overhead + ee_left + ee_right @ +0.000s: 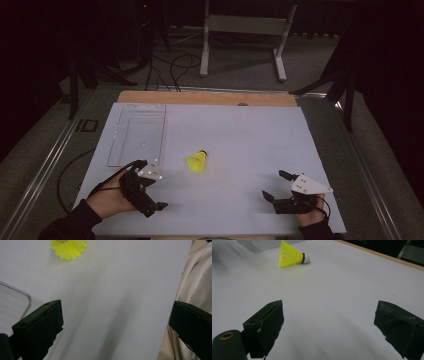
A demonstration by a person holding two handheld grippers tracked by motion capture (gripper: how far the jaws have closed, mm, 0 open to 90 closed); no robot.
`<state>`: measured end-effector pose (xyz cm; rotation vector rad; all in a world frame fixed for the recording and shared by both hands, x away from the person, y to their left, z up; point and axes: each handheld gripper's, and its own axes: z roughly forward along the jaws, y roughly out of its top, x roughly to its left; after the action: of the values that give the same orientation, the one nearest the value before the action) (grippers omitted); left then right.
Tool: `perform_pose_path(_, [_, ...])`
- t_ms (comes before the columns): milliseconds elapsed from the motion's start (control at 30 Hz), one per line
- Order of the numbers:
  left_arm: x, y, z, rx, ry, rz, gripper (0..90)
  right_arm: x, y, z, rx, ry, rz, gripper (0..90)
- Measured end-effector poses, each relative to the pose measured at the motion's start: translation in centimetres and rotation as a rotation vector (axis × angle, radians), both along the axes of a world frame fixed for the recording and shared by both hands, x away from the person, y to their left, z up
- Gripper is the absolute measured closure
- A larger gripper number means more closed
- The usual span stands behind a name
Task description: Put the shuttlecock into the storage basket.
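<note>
A yellow shuttlecock (197, 161) with a white cork tip lies on its side on the white table top (240, 140), near the middle. My left gripper (151, 184) stands open at the front left, just left of and nearer than the shuttlecock, with nothing between its jaws. The left gripper view shows the shuttlecock's yellow skirt (69, 248) at the top edge, beyond that gripper (115, 322). My right gripper (275, 185) is open at the front right, well apart from the shuttlecock. In the right gripper view the shuttlecock (290, 256) lies far ahead of the wide-open gripper (329, 322).
A clear plastic tray (137, 134) lies flat at the left of the table, behind my left gripper; its rounded corner (15, 300) is beside the left jaw. A wooden strip (207, 98) edges the far side. A metal stand (242, 30) and cables are on the floor beyond.
</note>
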<state>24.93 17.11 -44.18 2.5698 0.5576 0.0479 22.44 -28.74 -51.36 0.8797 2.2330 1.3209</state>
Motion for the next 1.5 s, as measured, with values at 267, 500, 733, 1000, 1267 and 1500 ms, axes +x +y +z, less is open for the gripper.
perform_pose_path(267, [0.9, -1.6, 0.4, -0.001, 0.023, 0.006, 0.0, 0.0, 0.0, 0.0, 0.004, -0.002, -0.001, 8.9])
perform_pose_path(500, [2.1, -3.2, 0.3, 0.047, 0.039, 0.022, 0.0, 0.0, 0.0, 0.0, 0.006, 0.000, 0.002, 8.9])
perform_pose_path(733, [3.2, -4.8, 0.0, 0.078, 0.032, 0.010, 0.0, 0.0, 0.0, 0.0, 0.002, 0.004, 0.005, 8.9])
perform_pose_path(1000, [5.0, -5.9, -0.1, 0.089, 0.041, 0.038, 0.1, 0.0, 0.0, 0.0, 0.003, 0.005, 0.011, 8.9])
perform_pose_path(1267, [6.7, -6.8, -0.5, 0.109, 0.052, 0.050, 1.4, 0.0, 0.1, 0.0, 0.005, 0.006, 0.014, 8.9])
perform_pose_path(1500, [8.1, -7.7, -1.3, 0.154, 0.043, 0.050, 4.6, 0.0, 0.0, 0.0, 0.005, 0.007, 0.015, 8.9])
